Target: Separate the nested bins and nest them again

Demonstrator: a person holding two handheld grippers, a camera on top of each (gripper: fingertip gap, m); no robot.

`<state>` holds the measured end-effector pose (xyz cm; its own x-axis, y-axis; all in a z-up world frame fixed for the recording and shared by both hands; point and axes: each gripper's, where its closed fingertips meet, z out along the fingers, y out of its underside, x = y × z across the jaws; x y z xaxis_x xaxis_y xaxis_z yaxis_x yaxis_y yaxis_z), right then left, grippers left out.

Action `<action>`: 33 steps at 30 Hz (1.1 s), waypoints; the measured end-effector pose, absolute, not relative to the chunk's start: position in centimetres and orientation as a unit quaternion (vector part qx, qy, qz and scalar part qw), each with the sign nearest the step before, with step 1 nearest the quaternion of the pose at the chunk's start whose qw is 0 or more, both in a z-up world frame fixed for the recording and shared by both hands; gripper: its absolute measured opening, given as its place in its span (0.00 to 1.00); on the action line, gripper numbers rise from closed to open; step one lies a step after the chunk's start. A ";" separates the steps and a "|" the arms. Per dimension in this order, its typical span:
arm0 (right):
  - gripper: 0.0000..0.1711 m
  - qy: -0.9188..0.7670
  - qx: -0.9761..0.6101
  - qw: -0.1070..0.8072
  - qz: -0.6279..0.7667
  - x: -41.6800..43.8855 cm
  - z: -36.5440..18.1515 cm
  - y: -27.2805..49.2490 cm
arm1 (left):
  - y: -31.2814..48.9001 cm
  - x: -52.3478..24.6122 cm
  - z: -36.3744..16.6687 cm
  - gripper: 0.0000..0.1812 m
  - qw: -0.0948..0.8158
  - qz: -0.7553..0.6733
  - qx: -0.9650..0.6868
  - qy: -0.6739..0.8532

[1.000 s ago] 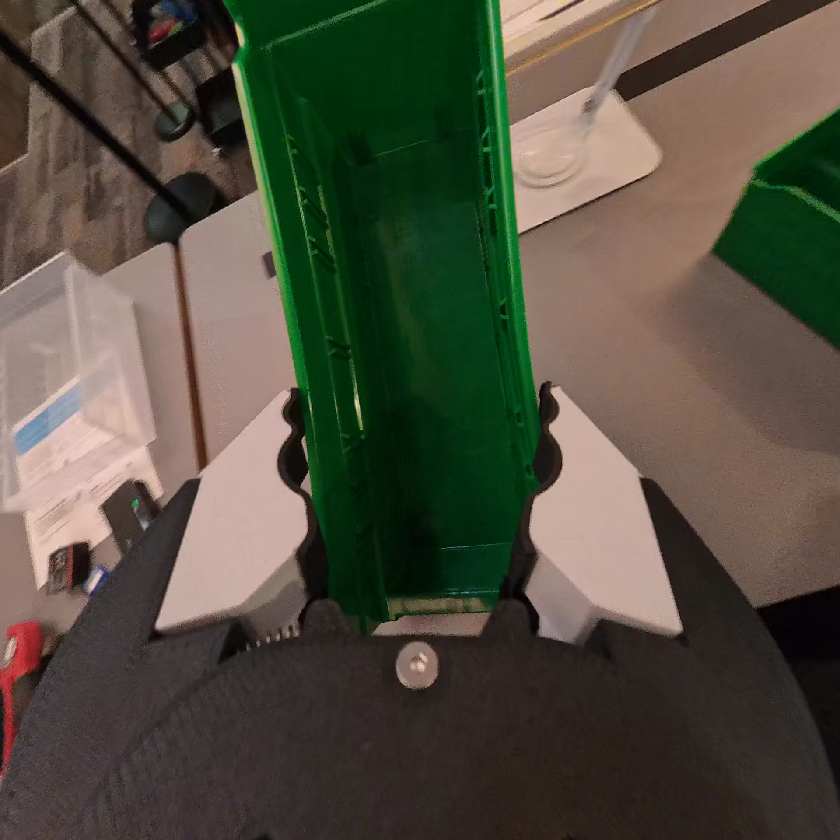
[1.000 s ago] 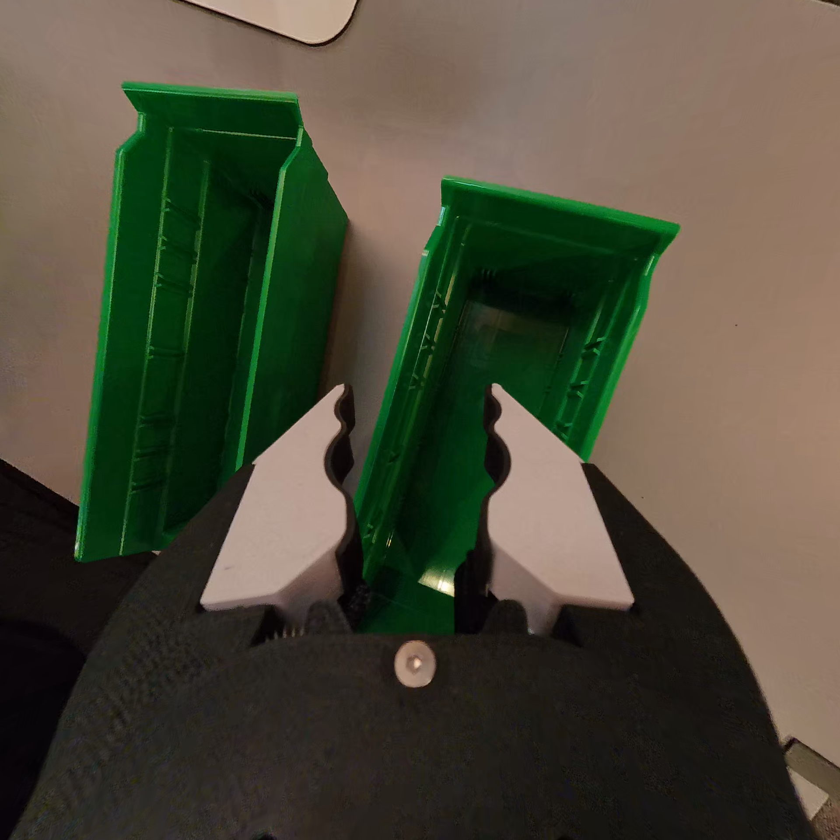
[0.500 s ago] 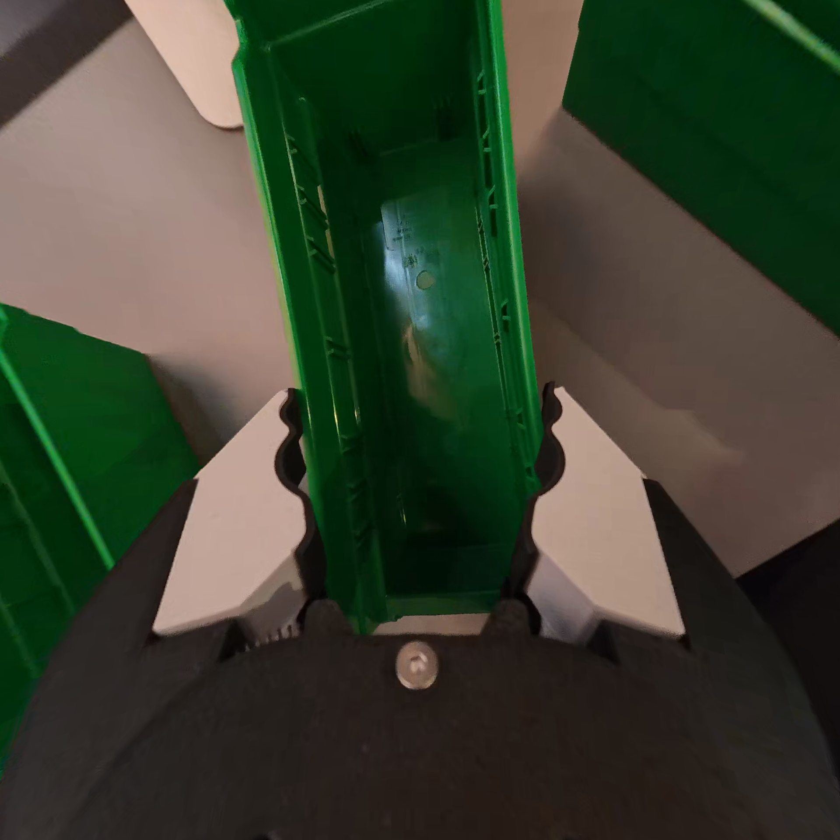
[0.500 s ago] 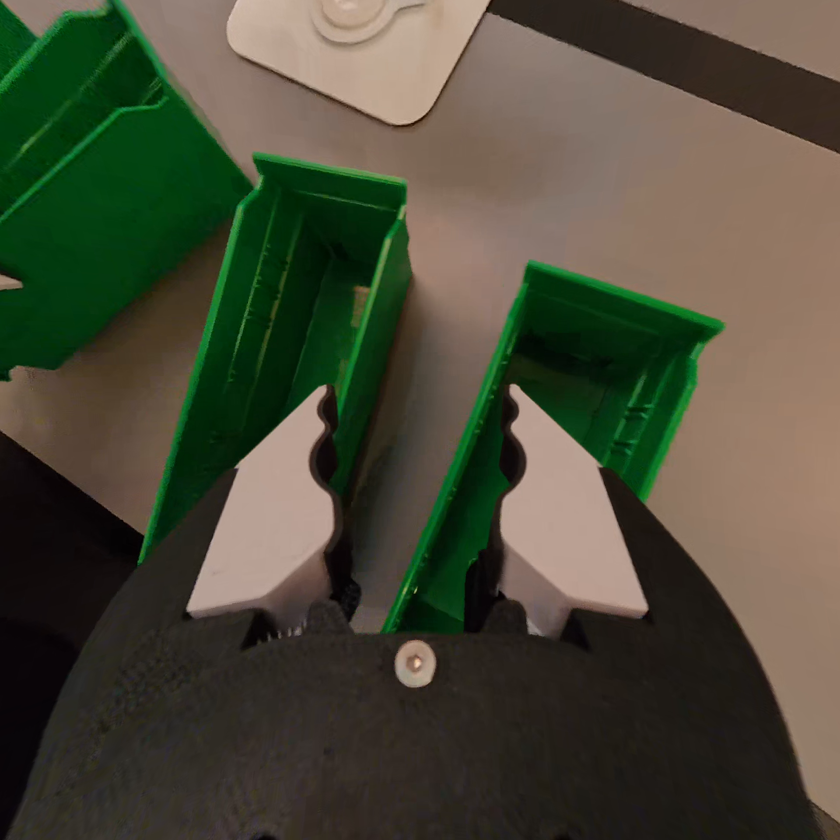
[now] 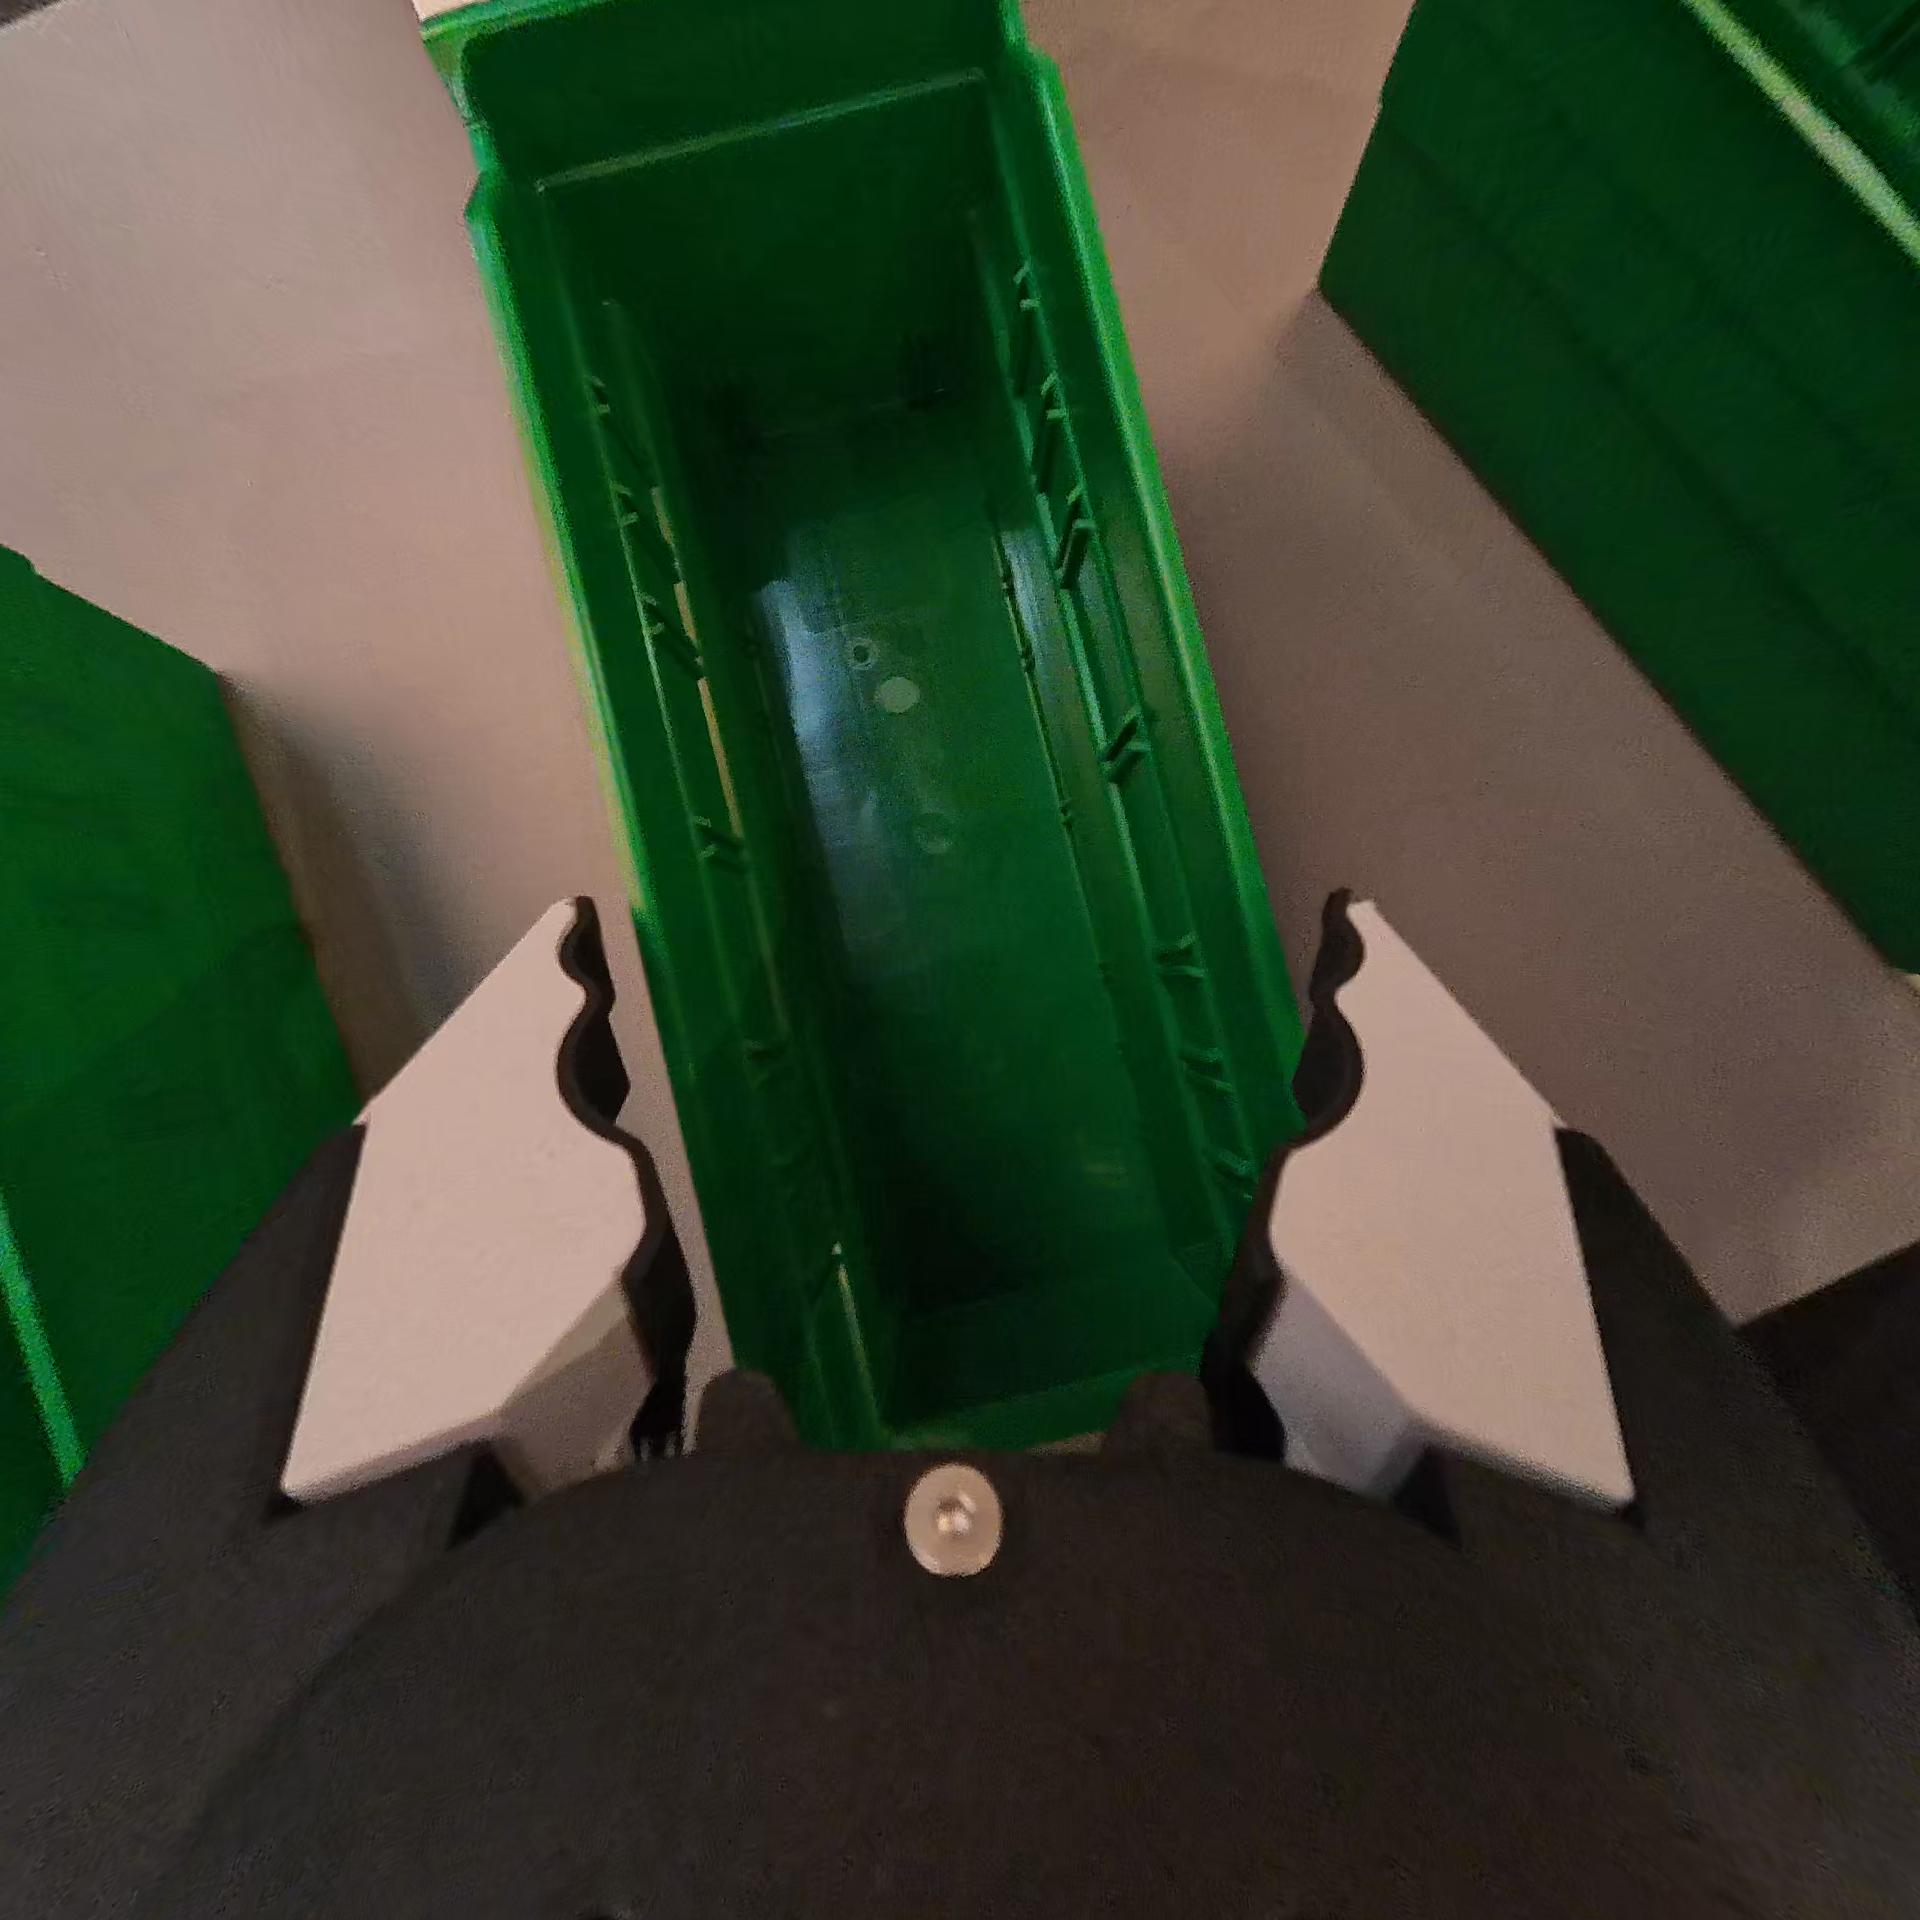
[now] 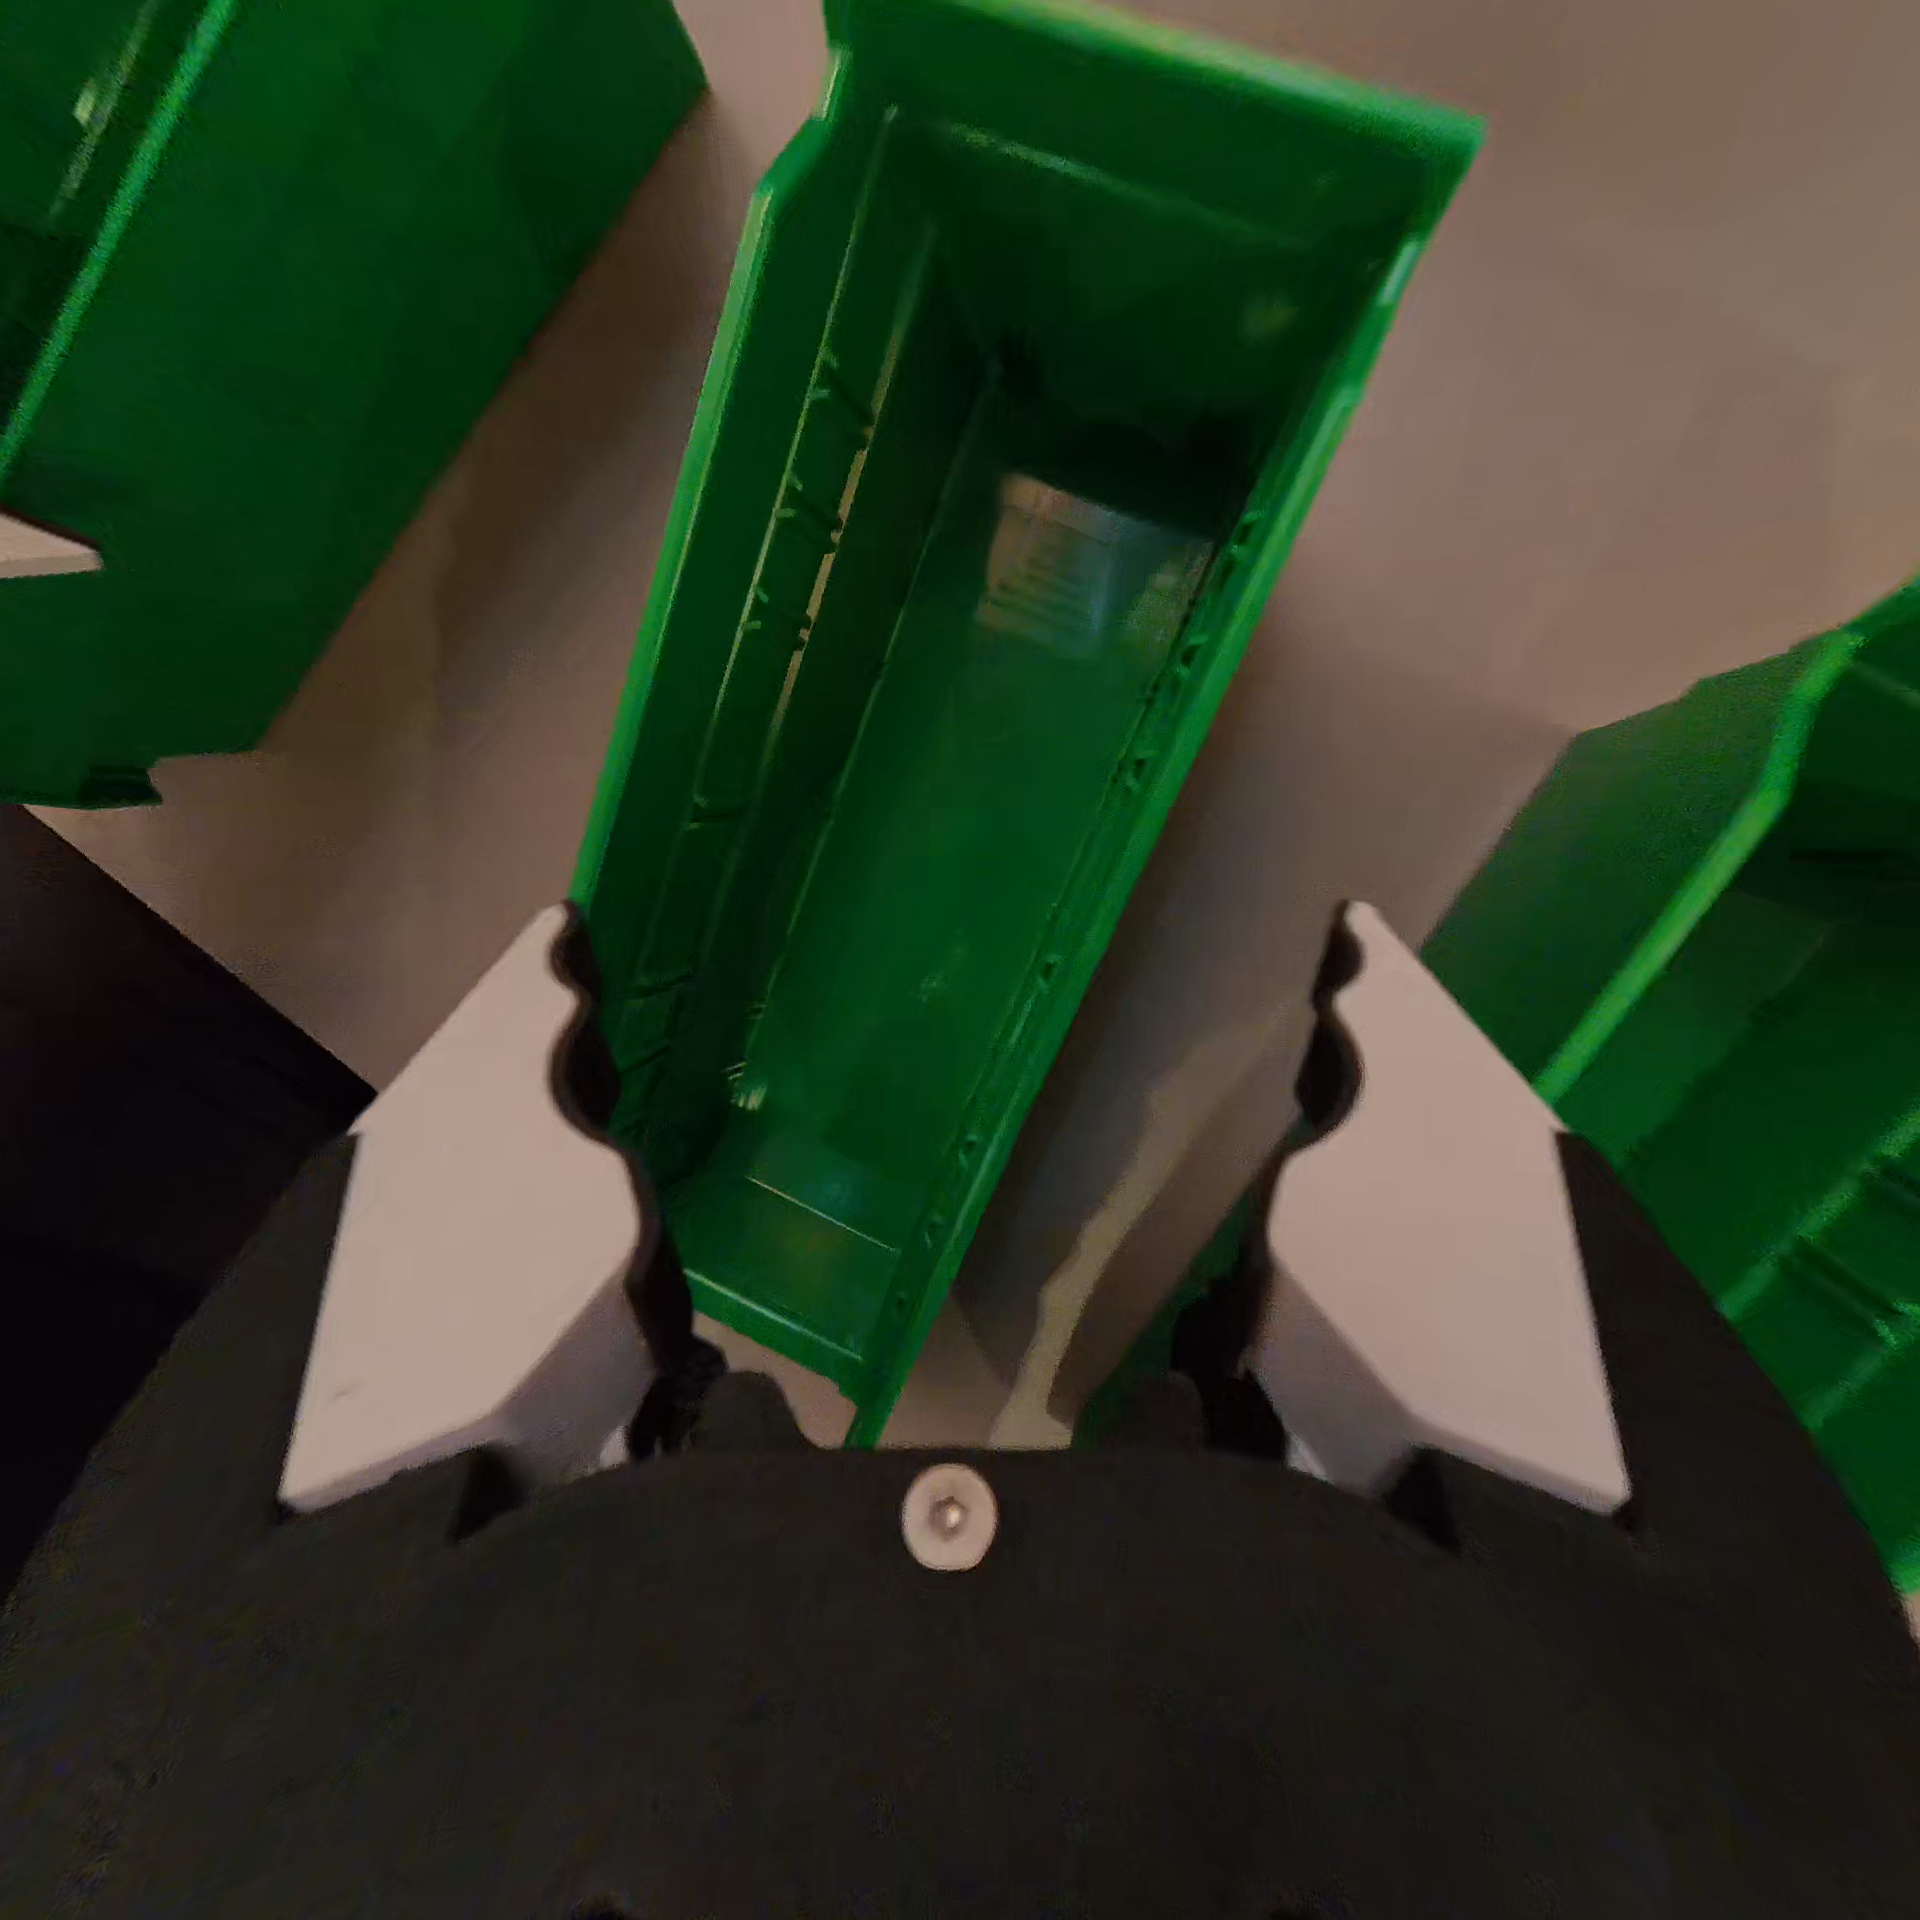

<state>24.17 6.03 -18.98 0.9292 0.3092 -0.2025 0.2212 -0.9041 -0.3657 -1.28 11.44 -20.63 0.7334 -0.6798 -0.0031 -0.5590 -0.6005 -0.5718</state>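
Green plastic fills both views: we see long, narrow storage bins lying apart on a grey table point(image 5: 312, 416). In the left wrist view, our left gripper point(image 5: 961, 1039) has its fingers spread wide around one bin point(image 5: 935, 935); the left finger stands clear of the wall, while the right finger sits just beside it, and we cannot tell whether they touch. Two more bins show at nine o'clock point(image 5: 125, 987) and at two o'clock point(image 5: 1662, 416). In the right wrist view, our right gripper point(image 6: 956, 1039) is also spread open and grips nothing. An open-topped bin point(image 6: 987, 727) runs from six o'clock toward twelve between its fingers. Another bin point(image 6: 260, 364) lies at ten o'clock, and a third point(image 6: 1714, 1039) at three o'clock.
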 end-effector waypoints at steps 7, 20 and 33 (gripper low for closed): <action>0.91 -0.156 -0.971 0.137 0.114 20.8 -21.4 5.6 | 9.6 -1.6 -18.9 0.70 0.252 -0.185 -0.879 0.359; 0.92 -0.169 -0.980 0.097 0.032 20.4 -23.7 4.5 | 8.8 -3.2 -13.7 0.59 0.328 -0.227 -0.822 0.407; 0.72 -0.123 -0.986 0.086 0.068 20.8 -23.5 4.8 | 9.9 -3.5 -13.7 0.58 0.328 -0.273 -0.809 0.403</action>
